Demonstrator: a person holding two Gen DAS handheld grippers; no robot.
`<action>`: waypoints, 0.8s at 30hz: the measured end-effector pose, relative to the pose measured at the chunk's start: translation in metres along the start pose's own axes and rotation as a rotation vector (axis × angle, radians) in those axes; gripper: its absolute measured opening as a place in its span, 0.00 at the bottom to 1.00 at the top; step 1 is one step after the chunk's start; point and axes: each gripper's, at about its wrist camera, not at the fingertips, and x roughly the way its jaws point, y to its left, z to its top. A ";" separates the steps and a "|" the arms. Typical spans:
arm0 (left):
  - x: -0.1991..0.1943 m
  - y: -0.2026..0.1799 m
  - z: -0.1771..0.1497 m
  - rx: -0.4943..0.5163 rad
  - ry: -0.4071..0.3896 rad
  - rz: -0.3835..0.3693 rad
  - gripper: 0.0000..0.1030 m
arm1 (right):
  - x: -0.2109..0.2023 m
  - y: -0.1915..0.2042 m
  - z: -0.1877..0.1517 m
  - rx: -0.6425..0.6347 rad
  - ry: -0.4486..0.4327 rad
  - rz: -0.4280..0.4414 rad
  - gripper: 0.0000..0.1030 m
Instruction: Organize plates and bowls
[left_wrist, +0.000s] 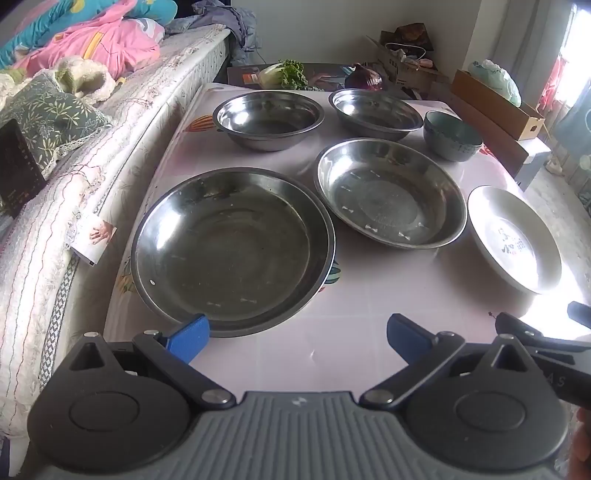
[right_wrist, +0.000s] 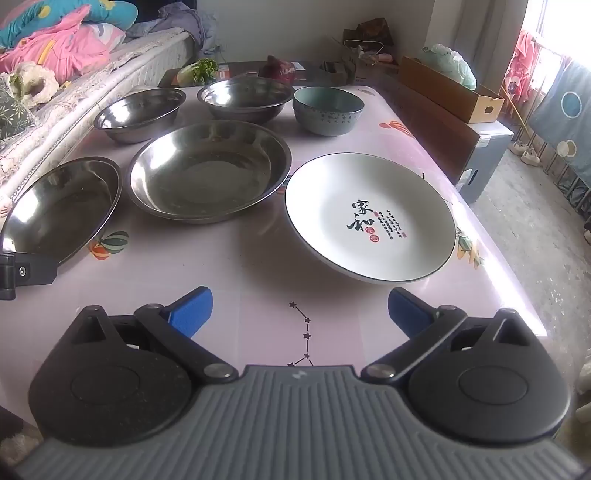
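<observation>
Below, at the bottom of each wrist view, the left hand-held gripper (left_wrist: 297, 338) and the right hand-held gripper (right_wrist: 300, 312) stood spread wide with nothing between their blue pads. In the left view the largest steel plate (left_wrist: 232, 251) lay at centre left, its near rim just beside the left pad, close to the table (left_wrist: 295, 365) edge by the bed (left_wrist: 55, 229). The second steel plate (left_wrist: 389, 192) sat centre right, two steel bowls (left_wrist: 269, 120) and a green bowl (left_wrist: 452, 136) above. In the right view the white plate (right_wrist: 369, 218) lay centre right near the table's right edge; bare tablecloth stretched across the lower middle.
</observation>
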 end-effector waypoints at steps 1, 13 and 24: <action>0.000 0.000 0.000 0.000 -0.002 0.002 1.00 | 0.000 0.000 -0.001 0.000 -0.002 0.000 0.99; -0.018 -0.003 0.007 0.010 -0.057 0.000 1.00 | -0.019 -0.004 0.005 -0.008 -0.045 -0.007 0.99; -0.024 -0.010 -0.001 0.042 -0.085 -0.034 1.00 | -0.027 -0.005 0.003 -0.005 -0.074 -0.013 0.99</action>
